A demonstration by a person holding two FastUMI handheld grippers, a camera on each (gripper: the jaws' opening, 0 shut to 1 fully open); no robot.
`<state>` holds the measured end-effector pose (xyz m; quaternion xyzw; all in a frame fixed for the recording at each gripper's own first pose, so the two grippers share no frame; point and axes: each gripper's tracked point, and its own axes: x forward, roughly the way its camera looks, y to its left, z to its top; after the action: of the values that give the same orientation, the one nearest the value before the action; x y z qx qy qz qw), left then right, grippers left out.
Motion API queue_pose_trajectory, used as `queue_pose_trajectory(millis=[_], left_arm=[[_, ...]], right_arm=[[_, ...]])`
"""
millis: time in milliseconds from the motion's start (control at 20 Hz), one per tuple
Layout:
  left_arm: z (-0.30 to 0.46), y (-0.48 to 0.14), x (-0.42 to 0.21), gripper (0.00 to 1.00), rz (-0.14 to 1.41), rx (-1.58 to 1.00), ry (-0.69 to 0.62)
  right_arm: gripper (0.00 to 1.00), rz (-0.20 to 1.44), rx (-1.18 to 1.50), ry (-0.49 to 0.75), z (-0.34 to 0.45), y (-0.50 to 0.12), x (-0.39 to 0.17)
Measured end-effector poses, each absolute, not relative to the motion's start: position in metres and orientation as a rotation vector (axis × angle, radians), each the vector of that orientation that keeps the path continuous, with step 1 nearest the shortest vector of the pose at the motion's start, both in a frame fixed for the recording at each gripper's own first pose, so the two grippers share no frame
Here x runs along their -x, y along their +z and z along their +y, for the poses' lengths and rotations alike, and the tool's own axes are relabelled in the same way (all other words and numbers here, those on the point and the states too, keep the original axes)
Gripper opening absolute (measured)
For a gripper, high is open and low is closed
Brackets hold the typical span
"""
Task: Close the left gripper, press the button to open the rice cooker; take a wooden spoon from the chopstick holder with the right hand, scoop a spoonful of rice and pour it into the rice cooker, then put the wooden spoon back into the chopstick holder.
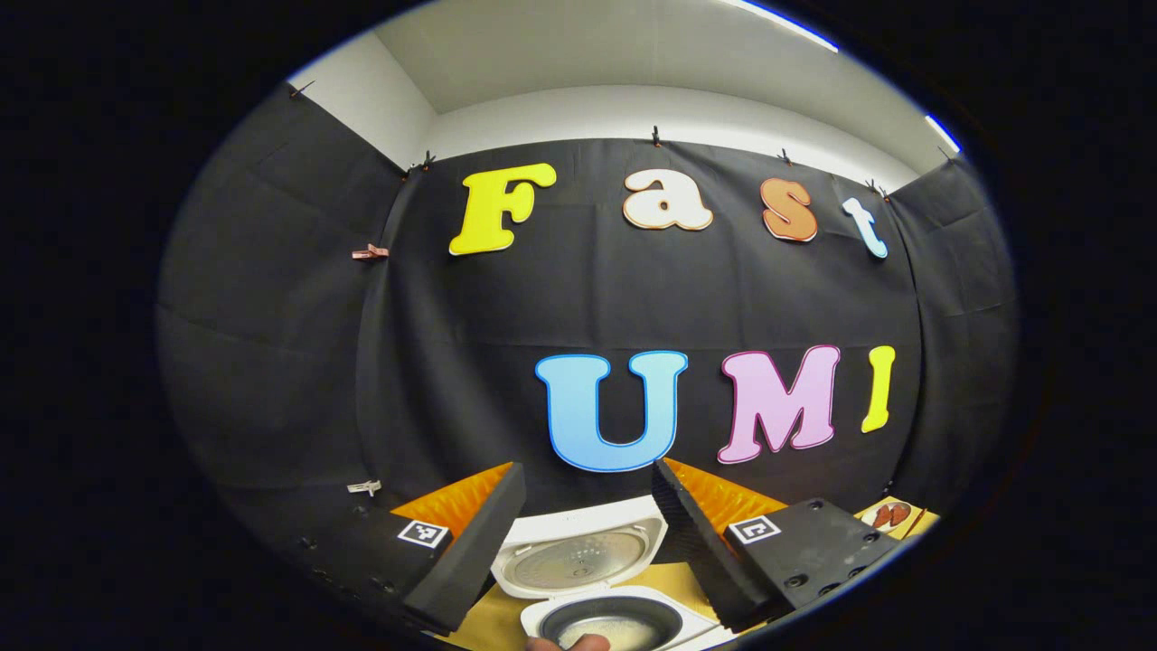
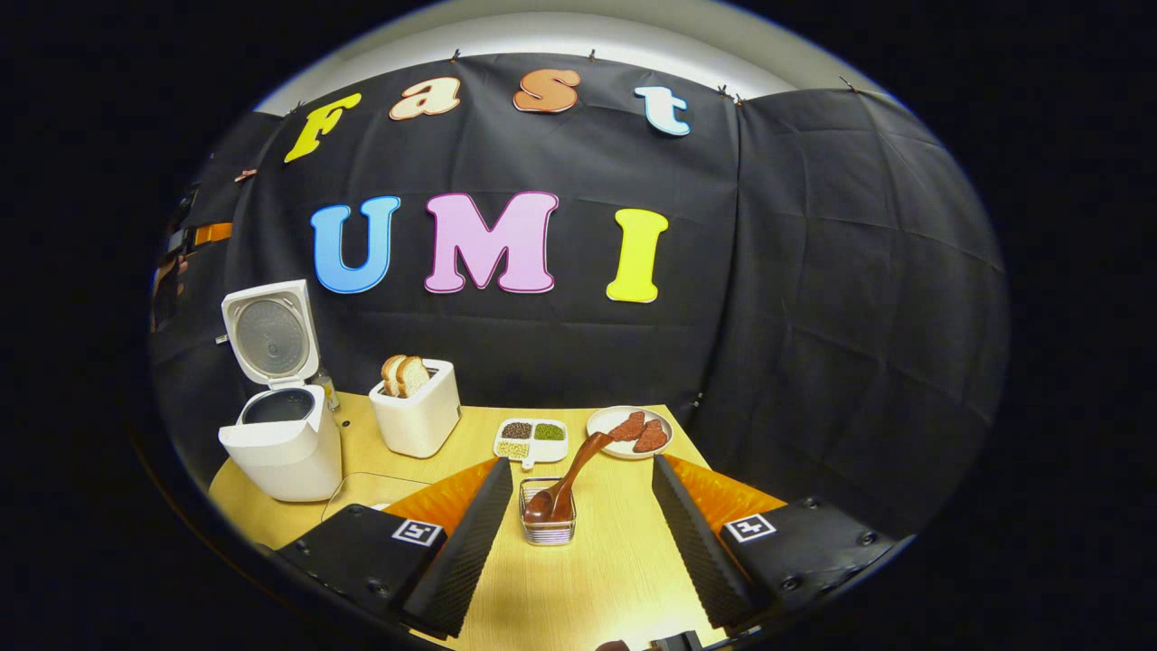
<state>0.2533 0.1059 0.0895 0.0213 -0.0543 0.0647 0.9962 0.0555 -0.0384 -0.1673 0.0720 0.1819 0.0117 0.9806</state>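
The white rice cooker (image 2: pixel 282 448) stands open at the table's left, its lid (image 2: pixel 269 333) upright. From above, my left gripper (image 1: pixel 587 470) is open over it, the dark inner pot (image 1: pixel 610 624) with pale rice lying below and between the fingers. A wooden spoon (image 2: pixel 578 466) leans to the right in a clear chopstick holder (image 2: pixel 547 526) in the middle of the table. My right gripper (image 2: pixel 583 466) is open with nothing in it. The holder sits just ahead, in line between its fingers, untouched.
A white toaster (image 2: pixel 418 418) with bread stands right of the cooker. Behind the holder are a divided dish (image 2: pixel 531 439) of grains and a plate (image 2: pixel 604 420) with red slices. The wooden table (image 2: pixel 615 570) ends near the black wall cloth.
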Motion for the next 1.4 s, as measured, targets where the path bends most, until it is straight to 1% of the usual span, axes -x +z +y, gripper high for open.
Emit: queue_pose_trajectory(millis=[200,450,600,850,950,1000,1150,1250,1400], left_arm=[[0.119,0.074,-0.31,0.96,-0.08,-0.028,0.137],[0.132,0.037,-0.371,0.96,-0.01,-0.09,0.157],[0.134,0.011,-0.396,0.96,0.041,-0.099,0.158],[0.136,-0.016,-0.434,0.96,0.102,-0.16,0.165],[0.144,-0.029,-0.432,0.96,0.13,-0.154,0.169],[0.144,-0.028,-0.431,0.98,0.121,-0.136,0.171],[0.144,-0.036,-0.421,0.99,0.146,-0.072,0.186],[0.138,-0.042,-0.407,1.0,0.17,-0.003,0.186],[0.123,-0.047,-0.387,1.0,0.204,-0.002,0.178]], right_arm=[[0.98,0.366,-0.136,-0.008,-0.037,-0.16,-0.035],[0.98,0.348,-0.153,-0.058,-0.042,-0.139,-0.011],[0.98,0.335,-0.178,-0.083,-0.045,-0.126,0.001],[0.98,0.33,-0.179,-0.107,-0.048,-0.121,0.013],[0.98,0.34,-0.172,-0.096,-0.045,-0.122,0.016],[0.98,0.343,-0.17,-0.091,-0.043,-0.123,0.015],[0.98,0.346,-0.177,-0.074,-0.042,-0.123,0.011],[0.98,0.344,-0.195,-0.06,-0.04,-0.121,0.008],[0.98,0.341,-0.2,-0.035,-0.04,-0.122,0.007]])
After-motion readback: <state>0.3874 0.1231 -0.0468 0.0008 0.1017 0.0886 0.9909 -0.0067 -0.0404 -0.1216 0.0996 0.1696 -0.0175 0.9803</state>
